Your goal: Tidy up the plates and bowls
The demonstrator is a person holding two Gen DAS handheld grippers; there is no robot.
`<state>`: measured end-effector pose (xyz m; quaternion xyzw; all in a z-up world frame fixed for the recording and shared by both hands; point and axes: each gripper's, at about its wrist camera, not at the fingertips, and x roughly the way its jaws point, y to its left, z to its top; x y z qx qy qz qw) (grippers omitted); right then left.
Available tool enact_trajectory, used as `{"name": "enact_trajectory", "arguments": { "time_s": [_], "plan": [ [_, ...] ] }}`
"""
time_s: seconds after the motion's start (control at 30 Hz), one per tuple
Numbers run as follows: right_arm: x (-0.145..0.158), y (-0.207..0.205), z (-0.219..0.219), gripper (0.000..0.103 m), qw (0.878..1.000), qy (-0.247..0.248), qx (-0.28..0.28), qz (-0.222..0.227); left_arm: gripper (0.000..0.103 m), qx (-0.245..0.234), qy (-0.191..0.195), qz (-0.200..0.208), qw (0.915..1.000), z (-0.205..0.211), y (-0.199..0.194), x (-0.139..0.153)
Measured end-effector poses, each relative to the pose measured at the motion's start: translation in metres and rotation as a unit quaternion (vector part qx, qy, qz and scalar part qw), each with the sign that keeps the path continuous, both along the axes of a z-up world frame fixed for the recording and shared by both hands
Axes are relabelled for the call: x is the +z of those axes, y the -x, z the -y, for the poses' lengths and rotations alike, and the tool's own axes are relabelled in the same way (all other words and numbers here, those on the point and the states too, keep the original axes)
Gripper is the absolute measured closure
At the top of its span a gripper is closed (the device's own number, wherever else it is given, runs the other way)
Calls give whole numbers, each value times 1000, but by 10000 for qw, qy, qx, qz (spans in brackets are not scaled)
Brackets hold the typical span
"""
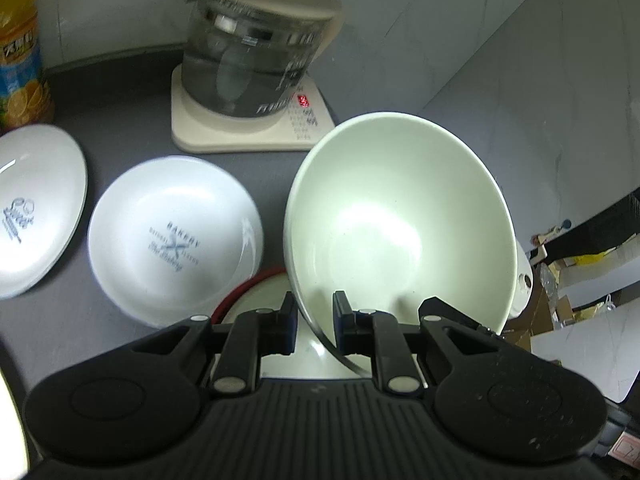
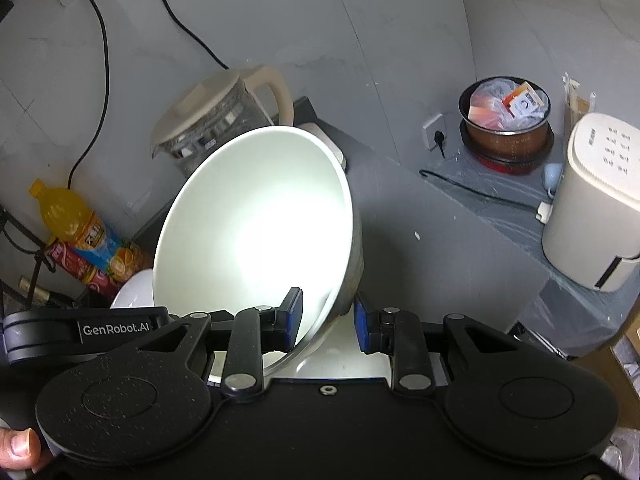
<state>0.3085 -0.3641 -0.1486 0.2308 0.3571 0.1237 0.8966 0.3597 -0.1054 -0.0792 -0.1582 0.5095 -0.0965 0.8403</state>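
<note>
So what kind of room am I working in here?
Most likely a home kitchen counter: a glass electric kettle on its base, a rice cooker pot by a wall socket, an orange drink bottle, and white dishes such as the Bakery bowl.

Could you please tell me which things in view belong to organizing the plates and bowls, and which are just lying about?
Belongs to the job:
pale green bowl, its rim between the left gripper's fingers
BAKERY bowl
white plate
red-rimmed dish

Just lying about:
glass kettle
juice bottle
white appliance
pot
</note>
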Motion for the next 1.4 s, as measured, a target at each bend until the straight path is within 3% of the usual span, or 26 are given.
{"name": "enact_trajectory", "arguments": {
  "time_s": [0.4, 0.93, 1.4],
  "plan": [
    [-20, 20, -14, 78, 9994, 225, 4, -269, 86, -122, 30, -428, 9990, -11, 23, -30],
    [-32, 23, -25, 80, 9968, 494, 79, -630, 86, -242, -15, -755, 9969, -21, 31, -38],
    [-32, 21, -26, 78, 9961, 511, 89, -711, 78, 41, -4, -488, 9988, -48, 29, -16]
  ]
}}
